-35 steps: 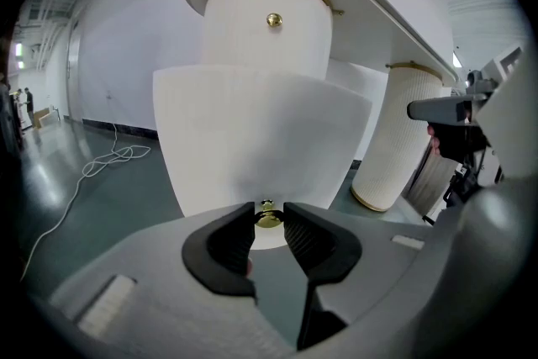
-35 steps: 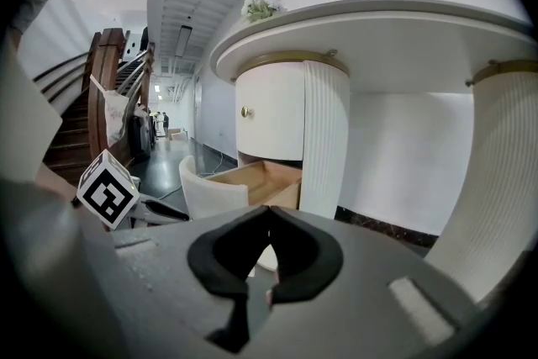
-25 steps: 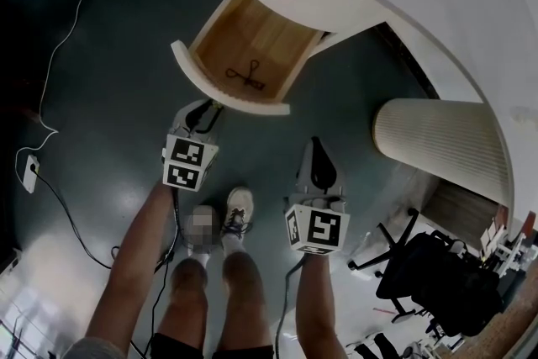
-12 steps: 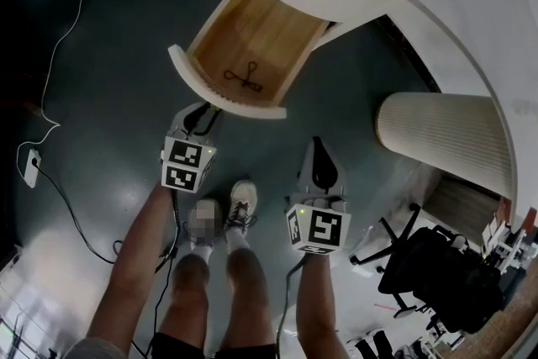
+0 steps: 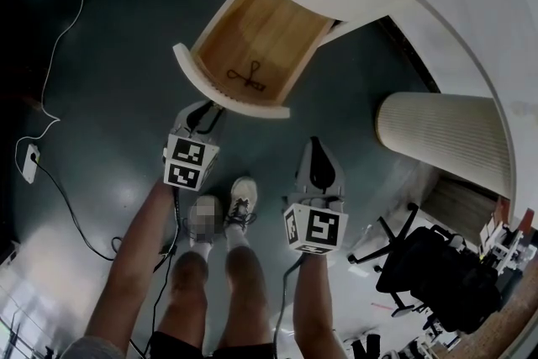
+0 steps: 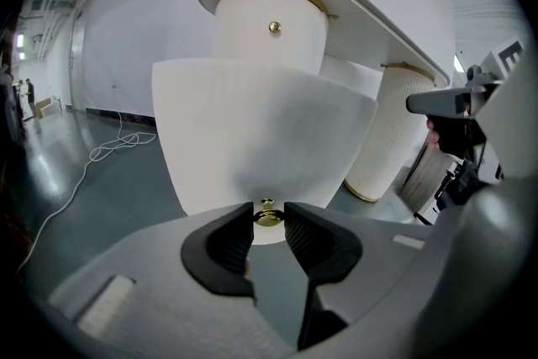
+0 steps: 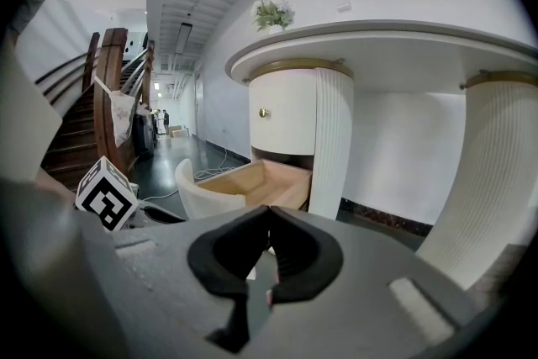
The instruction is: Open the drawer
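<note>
The left gripper point(image 5: 204, 115) and right gripper point(image 5: 316, 149) had pale grey shells and black ribbed pads point(image 6: 315, 235). Each carried a white cube point(image 5: 188, 162) with black square markers and trailed a black cable point(image 5: 174, 219). The person wore dark shorts point(image 5: 181, 346) and white sneakers point(image 5: 242, 199).

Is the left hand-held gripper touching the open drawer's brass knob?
Touching. The left gripper view shows the brass knob pinched between the pads of the left hand-held gripper, no gap visible.

Drawer point(image 5: 261, 34) sticks out bit more from white desk point(image 5: 437, 4). More of wood bottom shows. Left gripper point(image 5: 208, 108), on gold knob point(image 6: 267, 213), moves back with it. Right gripper point(image 5: 316, 145) backs off too.
</note>
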`<move>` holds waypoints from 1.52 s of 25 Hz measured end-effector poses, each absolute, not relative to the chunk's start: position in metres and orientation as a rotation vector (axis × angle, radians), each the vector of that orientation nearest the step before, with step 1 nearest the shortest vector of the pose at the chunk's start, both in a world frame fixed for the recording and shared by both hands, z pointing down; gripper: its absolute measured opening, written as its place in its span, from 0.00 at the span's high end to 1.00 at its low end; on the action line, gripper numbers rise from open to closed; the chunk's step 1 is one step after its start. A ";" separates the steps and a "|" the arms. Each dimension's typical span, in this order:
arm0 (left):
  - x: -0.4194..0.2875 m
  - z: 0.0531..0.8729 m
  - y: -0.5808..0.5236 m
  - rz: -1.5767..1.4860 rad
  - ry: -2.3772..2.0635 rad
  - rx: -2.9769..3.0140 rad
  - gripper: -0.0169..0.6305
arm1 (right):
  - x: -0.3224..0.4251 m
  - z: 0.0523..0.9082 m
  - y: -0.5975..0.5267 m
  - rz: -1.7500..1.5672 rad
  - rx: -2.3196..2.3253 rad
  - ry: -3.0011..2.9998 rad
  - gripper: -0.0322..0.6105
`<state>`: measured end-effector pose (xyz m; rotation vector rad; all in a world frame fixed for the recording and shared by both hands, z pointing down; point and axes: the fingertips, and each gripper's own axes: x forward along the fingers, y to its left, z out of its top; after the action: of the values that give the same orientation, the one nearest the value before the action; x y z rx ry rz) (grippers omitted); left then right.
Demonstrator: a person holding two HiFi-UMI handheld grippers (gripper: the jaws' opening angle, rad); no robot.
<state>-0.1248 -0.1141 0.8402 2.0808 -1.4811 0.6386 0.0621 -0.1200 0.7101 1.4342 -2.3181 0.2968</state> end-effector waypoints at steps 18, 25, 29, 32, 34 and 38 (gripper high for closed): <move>-0.112 0.772 -0.106 0.638 -1.461 2.159 0.59 | 0.069 0.663 -0.118 0.268 1.466 -2.295 0.95; -0.118 0.697 -0.113 0.592 -1.513 2.190 0.60 | 0.074 0.607 -0.120 0.253 1.502 -2.293 0.95; -0.124 0.641 -0.125 0.567 -1.531 2.231 0.61 | 0.070 0.564 -0.125 0.240 1.527 -2.292 0.95; -0.127 0.597 -0.137 0.544 -1.546 2.262 0.62 | 0.072 0.528 -0.134 0.219 1.558 -2.291 0.95; -0.127 0.565 -0.140 0.526 -1.559 2.286 0.63 | 0.075 0.502 -0.135 0.193 1.581 -2.290 0.95; -0.118 0.501 -0.143 0.510 -1.582 2.329 0.64 | 0.089 0.446 -0.138 0.166 1.621 -2.291 0.95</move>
<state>-0.1182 -0.1428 0.5013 2.3292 -1.5822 0.5103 0.0885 -0.1382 0.4461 1.6213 -2.2911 0.1657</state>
